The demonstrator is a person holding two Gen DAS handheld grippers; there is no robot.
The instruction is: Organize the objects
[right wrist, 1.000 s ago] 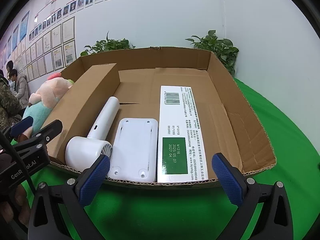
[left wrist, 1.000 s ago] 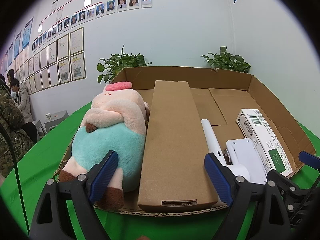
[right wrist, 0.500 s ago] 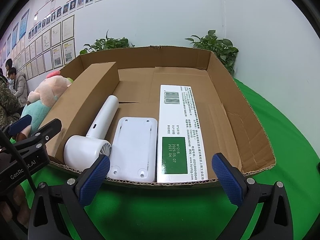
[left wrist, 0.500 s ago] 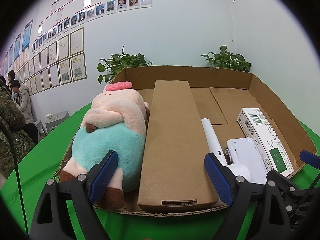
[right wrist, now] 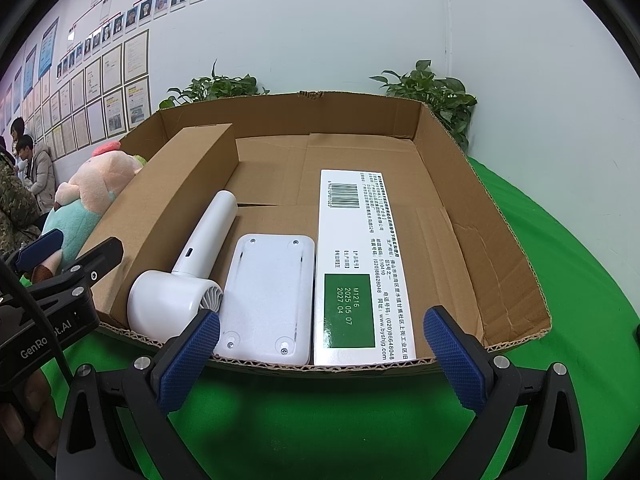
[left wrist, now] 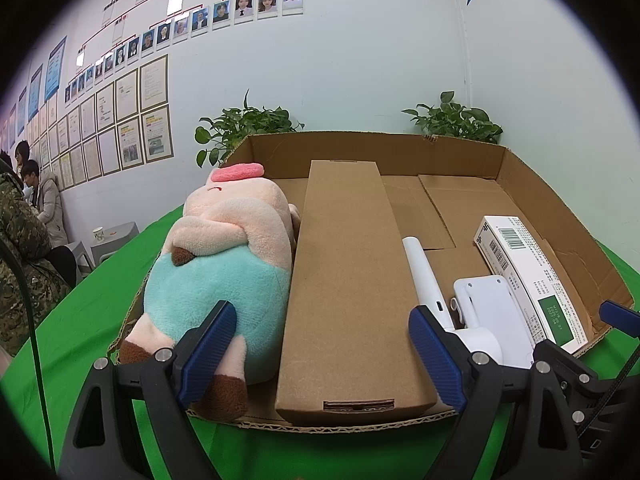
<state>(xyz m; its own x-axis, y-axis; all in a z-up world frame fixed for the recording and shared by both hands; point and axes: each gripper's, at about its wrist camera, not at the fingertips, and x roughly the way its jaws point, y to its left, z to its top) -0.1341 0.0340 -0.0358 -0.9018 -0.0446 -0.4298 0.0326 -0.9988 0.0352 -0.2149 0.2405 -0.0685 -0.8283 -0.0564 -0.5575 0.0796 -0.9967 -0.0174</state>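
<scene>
Blue-padded, my left fingers [left wrist: 318, 344] and right fingers [right wrist: 320, 354] both stand released, empty, just short of the tray [right wrist: 516, 240]. Inside, left to right: plush toy [left wrist: 224, 260], brown carton [left wrist: 344, 276], fan [right wrist: 188, 280], white device [right wrist: 268, 296], white box [right wrist: 360, 264]. Packing looks complete; next I would judge withdrawal or a final nudge.
</scene>
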